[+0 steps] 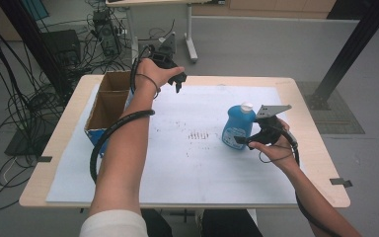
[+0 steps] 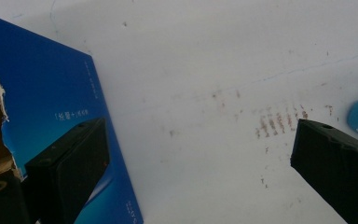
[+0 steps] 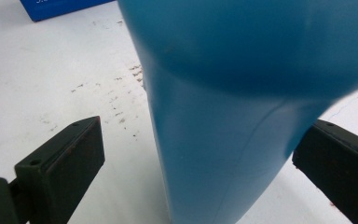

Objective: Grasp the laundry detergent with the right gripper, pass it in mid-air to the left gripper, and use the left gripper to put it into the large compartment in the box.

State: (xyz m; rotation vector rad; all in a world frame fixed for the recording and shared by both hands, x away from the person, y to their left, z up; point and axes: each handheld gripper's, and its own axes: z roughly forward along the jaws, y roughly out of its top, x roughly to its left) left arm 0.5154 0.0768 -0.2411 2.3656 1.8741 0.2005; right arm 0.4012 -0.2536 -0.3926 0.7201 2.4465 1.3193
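Note:
A blue bottle (image 1: 238, 126) with a white cap stands upright on the white mat (image 1: 197, 163), right of the middle. My right gripper (image 1: 246, 140) is open at its near right side. In the right gripper view the bottle (image 3: 242, 93) stands between the two spread jaws of the right gripper (image 3: 198, 140), with a clear gap at the left jaw. My left gripper (image 1: 177, 81) is open and holds nothing; it hangs above the mat's far edge, just right of the cardboard box (image 1: 109, 101). The left gripper (image 2: 196, 149) looks down on the stained mat beside the box's blue wall (image 2: 51, 93).
The open cardboard box has a divider across it and sits at the table's left side, blue on the outside. Brown smudges (image 1: 197, 134) mark the mat's middle. Cables and equipment (image 1: 101, 34) lie on the floor beyond the table's far edge.

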